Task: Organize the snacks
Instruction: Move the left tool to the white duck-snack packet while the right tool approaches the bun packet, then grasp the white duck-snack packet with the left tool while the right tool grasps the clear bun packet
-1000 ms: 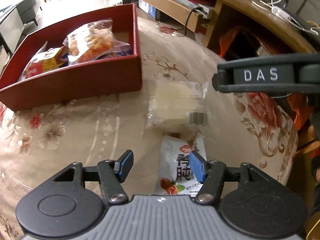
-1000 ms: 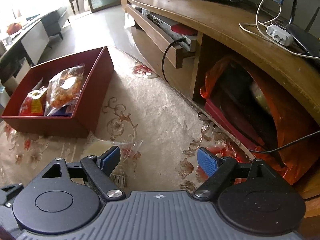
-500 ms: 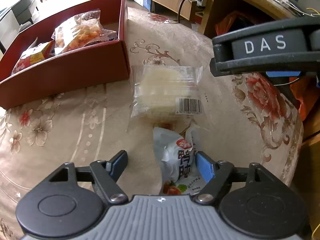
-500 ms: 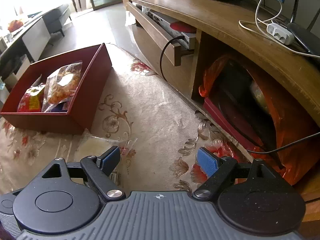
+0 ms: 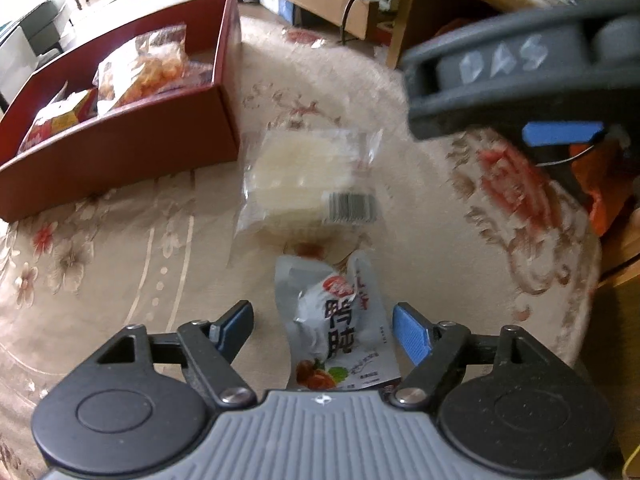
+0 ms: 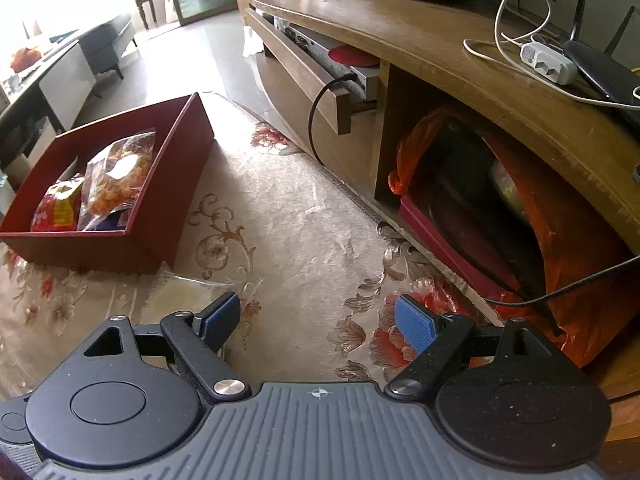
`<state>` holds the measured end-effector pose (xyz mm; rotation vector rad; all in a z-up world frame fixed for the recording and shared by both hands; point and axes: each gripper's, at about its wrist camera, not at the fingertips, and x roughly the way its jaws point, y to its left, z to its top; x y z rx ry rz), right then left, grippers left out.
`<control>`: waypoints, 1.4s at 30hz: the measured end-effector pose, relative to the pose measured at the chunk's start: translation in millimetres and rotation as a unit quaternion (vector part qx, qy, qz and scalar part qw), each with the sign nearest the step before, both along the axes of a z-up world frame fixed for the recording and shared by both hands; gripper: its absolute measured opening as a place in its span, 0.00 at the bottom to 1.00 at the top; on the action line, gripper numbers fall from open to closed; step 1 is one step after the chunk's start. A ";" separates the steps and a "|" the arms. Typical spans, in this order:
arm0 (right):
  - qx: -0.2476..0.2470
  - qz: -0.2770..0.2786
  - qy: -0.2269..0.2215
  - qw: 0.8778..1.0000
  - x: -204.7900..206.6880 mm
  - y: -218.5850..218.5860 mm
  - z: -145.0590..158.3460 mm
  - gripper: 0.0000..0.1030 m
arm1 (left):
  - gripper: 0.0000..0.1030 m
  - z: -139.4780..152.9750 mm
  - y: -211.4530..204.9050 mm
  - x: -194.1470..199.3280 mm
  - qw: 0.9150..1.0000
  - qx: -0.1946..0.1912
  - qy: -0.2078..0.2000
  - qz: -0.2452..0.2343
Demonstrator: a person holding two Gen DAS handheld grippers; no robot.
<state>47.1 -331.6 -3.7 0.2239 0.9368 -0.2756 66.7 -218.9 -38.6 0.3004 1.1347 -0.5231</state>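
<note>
A white snack packet [image 5: 340,320] with dark lettering lies on the floral cloth between the fingers of my left gripper [image 5: 322,316]. Its jaws are opening and neither blue pad presses on the packet. Just beyond lies a clear pack of pale wafers [image 5: 308,176], also seen in the right wrist view [image 6: 180,292]. The red box [image 5: 120,152] at the left holds an orange snack bag [image 5: 148,64] and a red-and-yellow packet [image 5: 56,116]. My right gripper [image 6: 318,316] hangs open over bare cloth, nothing between its fingers. Its body [image 5: 520,80] shows at the upper right of the left wrist view.
A wooden TV cabinet [image 6: 440,40] runs along the right, with a black cable [image 6: 320,120] hanging from its shelf. An orange plastic bag [image 6: 560,240] fills the cabinet's niche. The cloth's edge [image 5: 580,320] curves close on the right. The red box [image 6: 168,184] stands left.
My left gripper's jaws have widened and its right pad has come off the white packet, which now lies free between them. The left gripper has sunk a little. The right gripper kept still.
</note>
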 end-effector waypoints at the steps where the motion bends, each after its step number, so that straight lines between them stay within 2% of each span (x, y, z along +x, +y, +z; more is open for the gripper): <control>1: 0.000 0.000 0.000 1.000 -0.4 -0.6 0.2 0.86 | 0.76 -2.0 0.2 -0.9 1.000 0.000 -0.003 0.000; 4: 0.003 0.002 -0.002 1.000 -0.8 -0.7 1.1 0.86 | 0.75 -2.6 1.4 -3.1 1.000 -0.002 -0.011 0.009; 8: 0.002 0.011 -0.002 1.000 -0.2 3.8 2.3 0.86 | 0.53 0.6 11.7 -0.6 1.000 -0.003 -0.014 0.016; 11: 0.002 0.016 0.000 1.000 1.4 6.6 2.2 0.86 | 0.52 2.7 26.6 6.4 1.000 -0.008 0.003 0.028; 17: 0.013 0.020 0.010 1.000 9.8 13.6 -2.6 0.86 | 0.51 1.3 58.0 10.9 0.999 0.007 -0.001 0.048; 26: -0.001 0.055 0.032 0.998 41.7 43.7 -11.4 0.88 | 0.52 1.2 98.5 21.2 0.997 -0.009 0.016 0.072; 27: 0.007 0.050 0.034 0.998 46.1 44.1 -12.3 0.88 | 0.52 1.0 100.6 21.9 0.997 -0.011 0.016 0.073; 30: 0.075 0.042 0.038 0.996 54.3 45.9 -16.7 0.88 | 0.52 1.0 104.4 24.6 0.997 -0.017 0.018 0.078; 31: 0.081 0.040 0.044 0.995 56.6 49.5 -19.2 0.90 | 0.52 0.9 105.3 25.1 0.997 -0.015 0.015 0.080; 37: 0.002 0.057 0.085 0.995 62.4 75.0 -39.1 0.97 | 0.52 -0.9 105.8 24.6 0.997 -0.005 0.003 0.077; 42: 0.003 0.052 0.105 0.993 63.6 72.2 -49.7 0.98 | 0.53 -1.7 102.8 21.1 0.997 0.005 -0.009 0.071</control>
